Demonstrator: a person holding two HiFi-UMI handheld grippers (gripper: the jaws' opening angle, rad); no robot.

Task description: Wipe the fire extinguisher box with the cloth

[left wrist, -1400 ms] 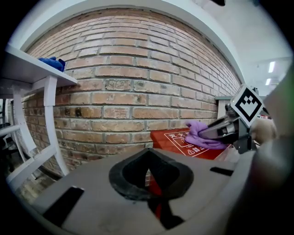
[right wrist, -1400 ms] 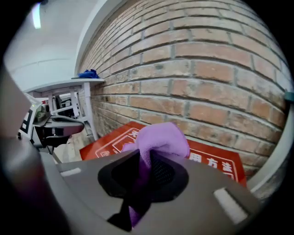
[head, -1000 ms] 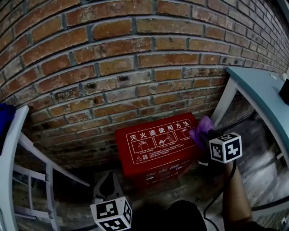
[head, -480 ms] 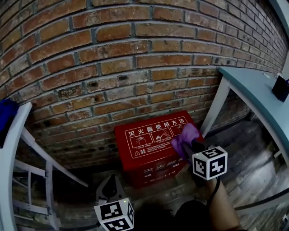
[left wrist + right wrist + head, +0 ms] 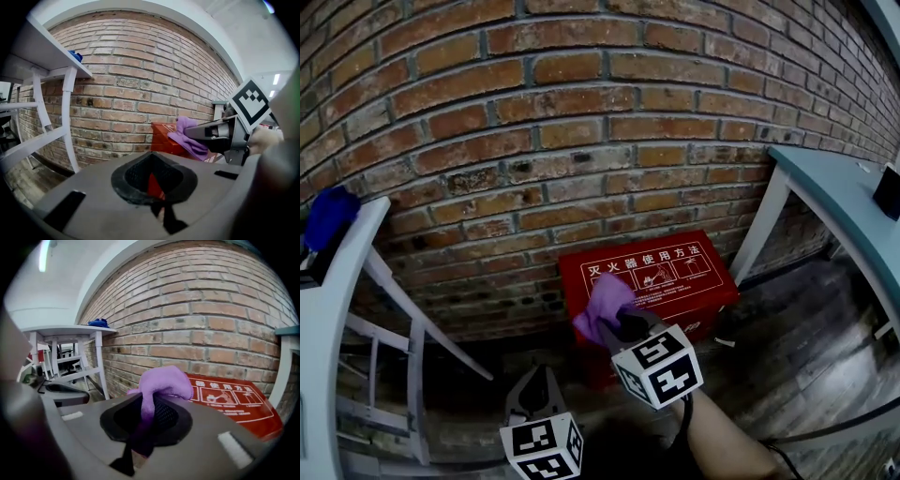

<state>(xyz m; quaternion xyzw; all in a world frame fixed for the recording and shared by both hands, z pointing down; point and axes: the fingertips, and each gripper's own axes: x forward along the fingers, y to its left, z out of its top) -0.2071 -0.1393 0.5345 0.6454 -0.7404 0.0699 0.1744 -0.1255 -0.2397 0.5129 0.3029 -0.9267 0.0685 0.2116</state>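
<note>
Cloth of soft purple fabric point(image 5: 602, 302), presumably light and limp, best held by its bunched end, clamped in the right gripper point(image 5: 623, 326) at the left edge of the rigid red fire extinguisher box point(image 5: 680, 286) below the brick wall point(image 5: 581, 141); left gripper point(image 5: 532, 389) closed, empty.

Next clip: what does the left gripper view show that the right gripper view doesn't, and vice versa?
Only the left gripper view: the right gripper from outside, with its black-and-white marker cube. Only the right gripper view: the full white printed instructions on top of the red rectangular fire extinguisher box, and the purple cloth pinched between that gripper's own jaws. Both: that box, that cloth, the red brick wall, and a white table with a blue object on it.
</note>
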